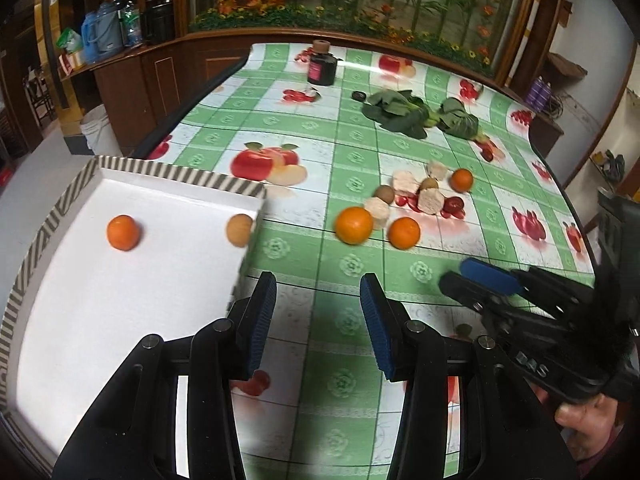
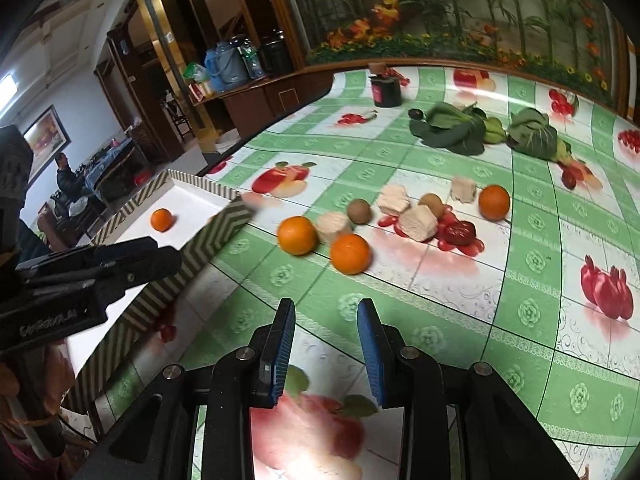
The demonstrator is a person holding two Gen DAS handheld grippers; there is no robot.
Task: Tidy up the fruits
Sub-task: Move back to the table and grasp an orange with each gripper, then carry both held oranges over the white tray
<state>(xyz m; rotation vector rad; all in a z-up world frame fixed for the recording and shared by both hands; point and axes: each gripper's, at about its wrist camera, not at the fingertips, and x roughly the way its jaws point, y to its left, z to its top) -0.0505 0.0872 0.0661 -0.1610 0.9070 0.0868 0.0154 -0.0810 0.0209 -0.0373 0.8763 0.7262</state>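
Observation:
A white tray with a striped rim (image 1: 176,174) (image 2: 224,224) sits at the table's left edge. It holds an orange (image 1: 123,232) (image 2: 161,219) and a brown kiwi (image 1: 239,229). On the table lie three oranges (image 1: 353,225) (image 1: 404,233) (image 1: 461,180), two kiwis (image 1: 385,193) (image 1: 429,184), a dark red fruit (image 1: 453,203) and several pale food chunks (image 1: 405,182). My left gripper (image 1: 318,320) is open and empty just right of the tray. My right gripper (image 2: 326,344) is open and empty, short of the oranges (image 2: 297,235) (image 2: 350,253).
Two bunches of leafy greens (image 1: 396,109) (image 1: 460,118) and a dark jar with a cork lid (image 1: 321,63) stand at the far side. The tablecloth (image 1: 328,152) is green-checked with printed fruit. Wooden cabinets line the back.

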